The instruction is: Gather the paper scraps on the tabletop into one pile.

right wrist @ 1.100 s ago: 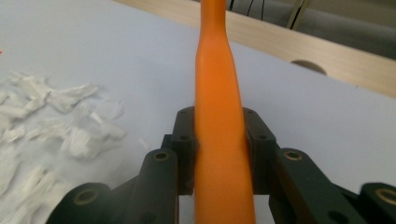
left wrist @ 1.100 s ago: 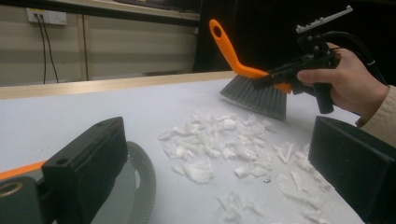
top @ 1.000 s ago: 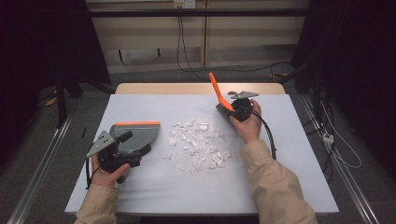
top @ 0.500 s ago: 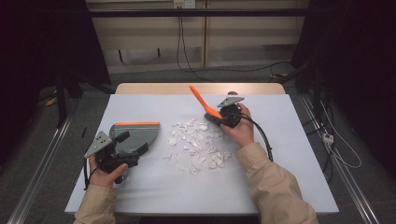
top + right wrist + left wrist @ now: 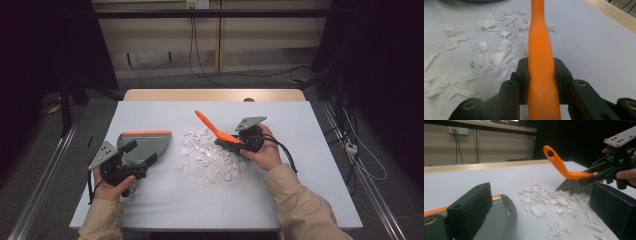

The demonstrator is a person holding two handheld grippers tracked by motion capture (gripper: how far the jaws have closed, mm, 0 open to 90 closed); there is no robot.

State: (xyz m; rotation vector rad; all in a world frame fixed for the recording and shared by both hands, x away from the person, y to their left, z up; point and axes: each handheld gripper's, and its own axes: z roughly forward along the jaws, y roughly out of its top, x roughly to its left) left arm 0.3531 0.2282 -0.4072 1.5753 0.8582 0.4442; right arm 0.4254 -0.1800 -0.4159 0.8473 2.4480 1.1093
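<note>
We're clamping the right gripper (image 5: 231, 141) onto the orange-handled brush (image 5: 216, 130), its bristles touching the shredded paper (image 5: 210, 157) mid-bench. Our left gripper (image 5: 136, 155) is grasping the grey dustpan (image 5: 145, 142), lying flat toward the left edge just beside the scraps.

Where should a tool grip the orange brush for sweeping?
On the flat orange handle just above the bristles, jaws closing across its narrow sides, coming from the far side of the paper scraps. The right tool already grips there; the handle angles up, away from the scraps.
</note>
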